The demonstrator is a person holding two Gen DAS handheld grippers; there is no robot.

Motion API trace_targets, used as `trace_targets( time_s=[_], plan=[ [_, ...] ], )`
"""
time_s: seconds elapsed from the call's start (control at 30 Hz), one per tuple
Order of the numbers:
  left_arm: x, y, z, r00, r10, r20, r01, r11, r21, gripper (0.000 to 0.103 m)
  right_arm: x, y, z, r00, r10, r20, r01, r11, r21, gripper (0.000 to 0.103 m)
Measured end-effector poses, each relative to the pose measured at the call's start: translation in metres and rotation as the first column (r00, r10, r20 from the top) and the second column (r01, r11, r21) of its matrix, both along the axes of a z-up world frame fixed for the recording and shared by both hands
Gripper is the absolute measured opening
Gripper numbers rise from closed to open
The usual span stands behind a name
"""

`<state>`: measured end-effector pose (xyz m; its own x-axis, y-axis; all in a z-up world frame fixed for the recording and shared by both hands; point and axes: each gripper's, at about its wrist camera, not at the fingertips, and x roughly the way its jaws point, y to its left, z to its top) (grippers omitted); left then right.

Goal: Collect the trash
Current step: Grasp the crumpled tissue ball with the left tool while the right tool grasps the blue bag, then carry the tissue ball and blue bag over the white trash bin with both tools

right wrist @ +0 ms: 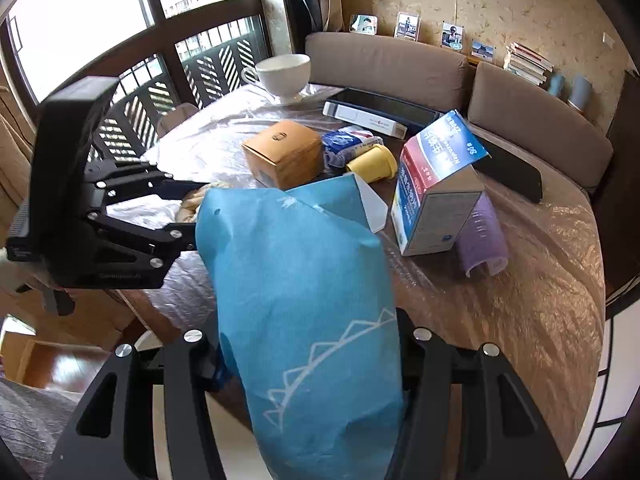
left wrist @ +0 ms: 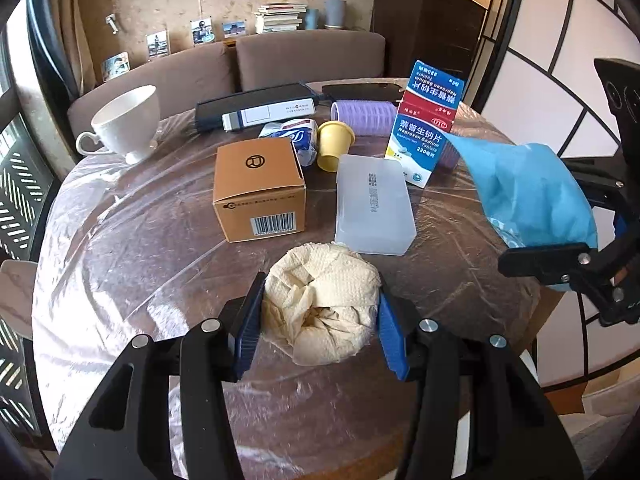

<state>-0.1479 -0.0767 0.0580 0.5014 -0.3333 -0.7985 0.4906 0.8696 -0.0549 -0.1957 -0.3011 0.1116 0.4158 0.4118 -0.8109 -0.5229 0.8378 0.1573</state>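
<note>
My left gripper (left wrist: 320, 320) is shut on a crumpled cream paper towel (left wrist: 324, 304), low over the near part of the round table (left wrist: 120, 280). My right gripper (right wrist: 308, 364) is shut on a blue bag (right wrist: 304, 292), which hangs upright at the table's right edge. The bag also shows in the left wrist view (left wrist: 528, 196), held by the right gripper (left wrist: 560, 264). In the right wrist view the left gripper (right wrist: 188, 216) shows at the left, with a bit of the paper towel (right wrist: 190, 204) beside the bag.
On the plastic-covered table lie a brown carton (left wrist: 260, 188), a clear plastic box (left wrist: 372, 204), a yellow cup (left wrist: 334, 144), a tissue pack (left wrist: 292, 134), a medicine box (left wrist: 424, 128), a purple roller (left wrist: 364, 118), a white teacup (left wrist: 128, 124) and a dark case (left wrist: 260, 106). A sofa (left wrist: 280, 64) stands behind.
</note>
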Motion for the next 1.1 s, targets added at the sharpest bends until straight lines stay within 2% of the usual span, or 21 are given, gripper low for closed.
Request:
trace_targets(
  time_s=[0.23, 0.83, 1.1],
  plan=[
    [-0.012, 0.002, 0.009, 1.0, 0.012, 0.013, -0.011, 1.0, -0.019, 0.052, -0.014, 0.001, 0.009, 1.0, 0.004, 0.001, -0.004, 1.0, 0.015, 0.054],
    [-0.043, 0.005, 0.015, 1.0, -0.005, 0.006, 0.005, 0.999, -0.032, 0.052, -0.043, -0.002, 0.001, 0.997, 0.034, -0.066, -0.031, 0.999, 0.043, 0.054],
    [-0.058, 0.011, 0.02, 0.999, -0.033, -0.007, 0.033, 0.998, -0.058, 0.052, -0.058, -0.003, 0.004, 0.993, 0.081, -0.082, -0.076, 0.995, 0.067, 0.054]
  ],
)
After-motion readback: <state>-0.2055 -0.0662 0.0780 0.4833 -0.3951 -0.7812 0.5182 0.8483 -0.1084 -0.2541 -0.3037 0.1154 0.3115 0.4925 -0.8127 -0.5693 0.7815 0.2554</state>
